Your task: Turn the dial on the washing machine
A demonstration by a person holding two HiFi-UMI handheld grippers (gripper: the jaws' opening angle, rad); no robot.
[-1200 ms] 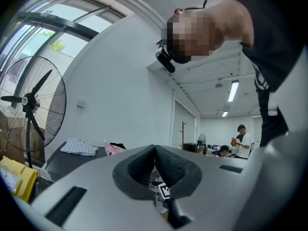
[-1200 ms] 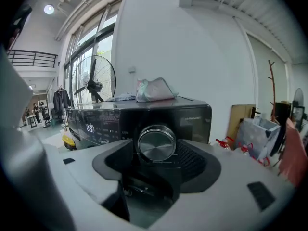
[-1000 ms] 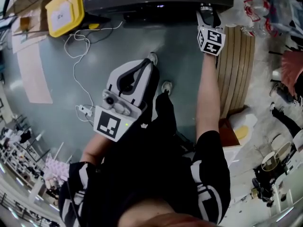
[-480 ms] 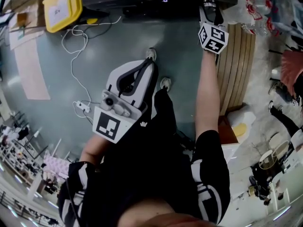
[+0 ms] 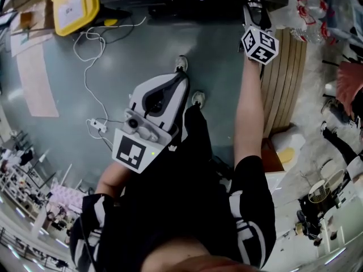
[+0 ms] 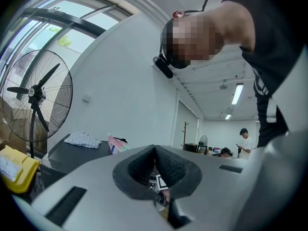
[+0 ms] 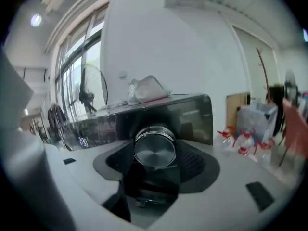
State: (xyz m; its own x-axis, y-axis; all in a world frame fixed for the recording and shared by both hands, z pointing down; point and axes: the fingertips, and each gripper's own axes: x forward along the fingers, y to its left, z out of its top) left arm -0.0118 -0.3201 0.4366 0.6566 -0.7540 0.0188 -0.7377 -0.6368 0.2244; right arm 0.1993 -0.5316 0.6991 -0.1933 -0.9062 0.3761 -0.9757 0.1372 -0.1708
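Round brushed-metal dial (image 7: 154, 147) on the black washing machine panel (image 7: 195, 113) sits clamped between the pads of our right gripper (image 7: 155, 160); we judge the turn begun, not finished. Our left gripper (image 6: 155, 153) is clenched, empty.

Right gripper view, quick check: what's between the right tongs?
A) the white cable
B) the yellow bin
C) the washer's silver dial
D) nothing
C: the silver dial on the washing machine's dark panel sits squarely between the pads of the right tongs, which close on its sides.
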